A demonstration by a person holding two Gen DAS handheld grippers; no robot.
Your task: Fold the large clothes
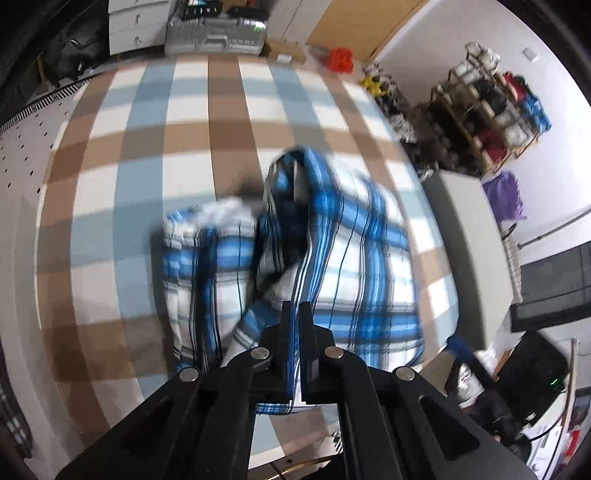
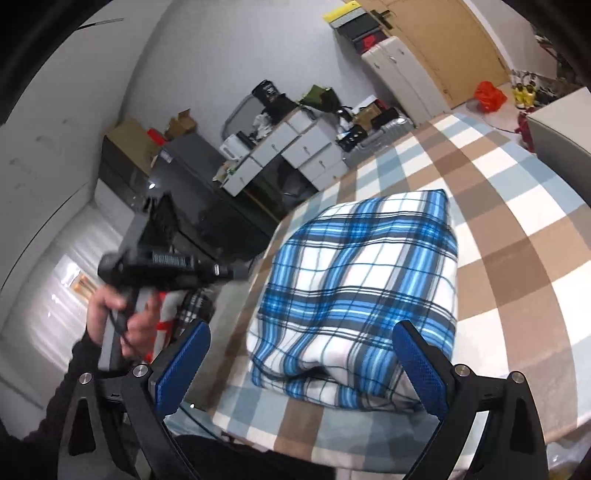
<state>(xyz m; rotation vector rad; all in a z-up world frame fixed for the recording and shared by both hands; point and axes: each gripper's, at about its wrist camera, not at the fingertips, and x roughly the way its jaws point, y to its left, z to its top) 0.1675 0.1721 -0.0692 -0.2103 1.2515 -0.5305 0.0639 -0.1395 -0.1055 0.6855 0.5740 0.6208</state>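
A blue, white and black plaid garment [image 1: 332, 251] lies on the checked bedspread [image 1: 147, 147], partly folded, with one flap raised and blurred. My left gripper [image 1: 297, 314] is shut on an edge of this garment near its front. In the right wrist view the plaid garment [image 2: 362, 288] looks like a thick folded bundle on the checked bedspread [image 2: 517, 240]. My right gripper [image 2: 301, 350] is open and empty, hovering just before the bundle's near edge. The left gripper tool [image 2: 166, 266] and the hand holding it show at the left.
White drawers and a silver case [image 1: 214, 33] stand past the bed's far edge. A shoe rack [image 1: 487, 118] and a white box [image 1: 469, 236] stand to the right. A dark cabinet [image 2: 207, 192] and cluttered drawers [image 2: 291, 151] stand left of the bed.
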